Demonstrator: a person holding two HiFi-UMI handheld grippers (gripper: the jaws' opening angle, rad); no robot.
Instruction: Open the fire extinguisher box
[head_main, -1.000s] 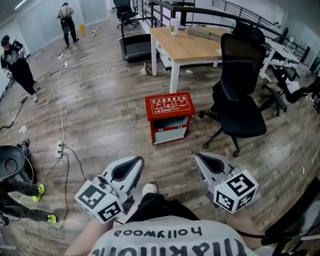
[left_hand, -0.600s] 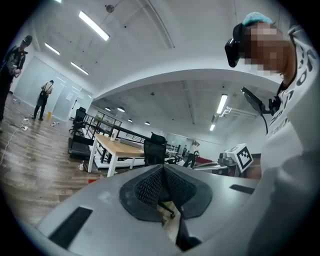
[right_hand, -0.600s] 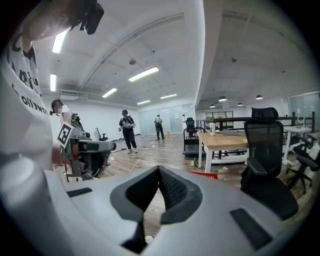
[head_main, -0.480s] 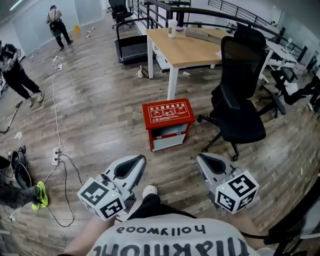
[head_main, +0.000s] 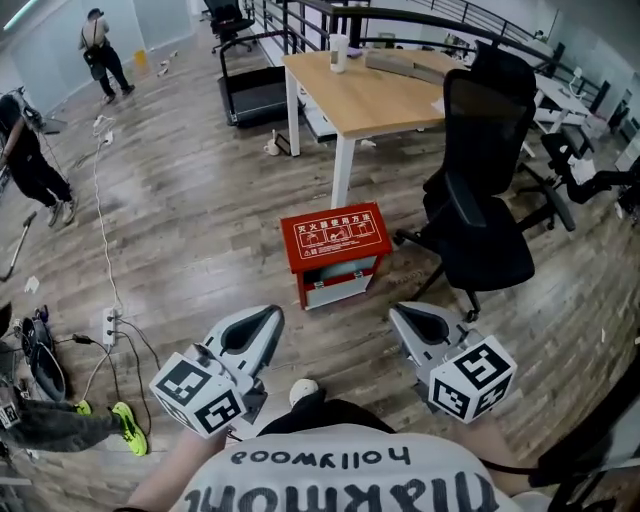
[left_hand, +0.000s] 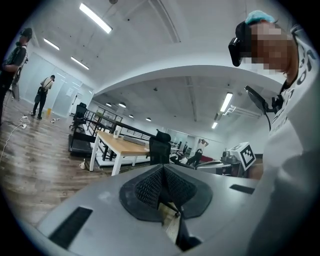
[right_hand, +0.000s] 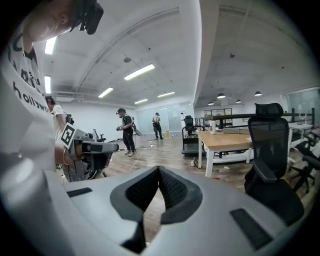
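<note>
Open wooden floor runs from the left hand-held gripper and right hand-held gripper to the front of the red fire extinguisher box. A black office chair crowds the box's right side, with its wheeled base close by. The white leg of a table stands just behind the box. The floor to the box's left is open, and cables lie well apart at far left.

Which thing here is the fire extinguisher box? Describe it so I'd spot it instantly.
Find the long wooden desk with white legs. On the floor before its near corner, left of the black office chair, stands a low box. It alone is bright red, with white print on top and a pale front panel.
</note>
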